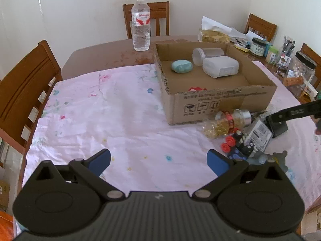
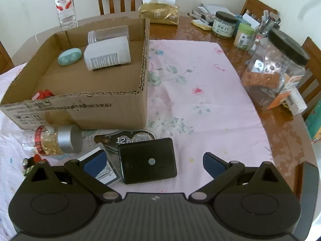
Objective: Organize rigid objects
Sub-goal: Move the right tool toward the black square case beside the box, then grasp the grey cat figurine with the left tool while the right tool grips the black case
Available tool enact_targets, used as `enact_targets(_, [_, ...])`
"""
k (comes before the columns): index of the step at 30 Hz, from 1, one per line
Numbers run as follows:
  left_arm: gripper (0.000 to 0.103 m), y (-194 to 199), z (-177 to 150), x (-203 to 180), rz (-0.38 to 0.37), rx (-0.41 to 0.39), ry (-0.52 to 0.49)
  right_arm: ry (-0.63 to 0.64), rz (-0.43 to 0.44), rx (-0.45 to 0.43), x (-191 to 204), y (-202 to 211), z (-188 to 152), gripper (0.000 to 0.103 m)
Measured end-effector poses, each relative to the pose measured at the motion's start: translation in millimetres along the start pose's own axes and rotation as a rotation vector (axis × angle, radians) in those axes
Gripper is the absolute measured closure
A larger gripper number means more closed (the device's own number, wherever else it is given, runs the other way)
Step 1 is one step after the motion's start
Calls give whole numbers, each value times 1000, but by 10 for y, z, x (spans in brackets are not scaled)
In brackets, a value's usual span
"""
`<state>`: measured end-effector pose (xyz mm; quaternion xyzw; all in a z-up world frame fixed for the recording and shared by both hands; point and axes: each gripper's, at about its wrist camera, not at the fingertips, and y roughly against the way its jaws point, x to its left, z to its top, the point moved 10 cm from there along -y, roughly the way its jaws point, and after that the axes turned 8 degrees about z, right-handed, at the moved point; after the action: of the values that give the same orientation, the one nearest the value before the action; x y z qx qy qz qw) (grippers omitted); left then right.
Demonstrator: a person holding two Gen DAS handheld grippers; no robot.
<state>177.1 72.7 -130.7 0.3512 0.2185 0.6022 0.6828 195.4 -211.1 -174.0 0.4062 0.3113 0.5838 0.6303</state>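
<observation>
An open cardboard box (image 1: 220, 100) (image 2: 80, 108) stands on the pink cloth. In it lie a teal oval case (image 1: 181, 66) (image 2: 69, 56), a white container (image 1: 220, 66) (image 2: 107, 53), a clear jar (image 1: 207, 55) and a red item (image 2: 43, 94). In front of the box lie a gold-filled bottle (image 1: 224, 124) (image 2: 54, 139), a black flat box (image 2: 147, 160), a tape dispenser (image 2: 132, 138), a labelled pack (image 1: 258, 135) and a red-wheeled toy (image 1: 230, 143). My left gripper (image 1: 158, 161) is open over bare cloth. My right gripper (image 2: 154, 161) is open around the black box, not touching it.
A water bottle (image 1: 140, 23) stands behind the box. Jars, pens and a tissue pack (image 2: 160, 13) crowd the table's right side, with a large black-lidded jar (image 2: 274, 68) nearest. Wooden chairs (image 1: 24, 92) surround the table.
</observation>
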Motion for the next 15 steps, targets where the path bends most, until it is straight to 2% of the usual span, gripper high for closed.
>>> enact_targets(6, [1, 25, -25, -156, 52, 27, 33, 18, 47, 35, -44, -253, 17, 0])
enact_targets(11, [1, 52, -17, -374, 32, 46, 92, 38, 70, 58, -162, -334, -45, 0])
enact_targets(15, [1, 66, -36, -546, 32, 54, 94, 100, 79, 59, -230, -330, -74, 0])
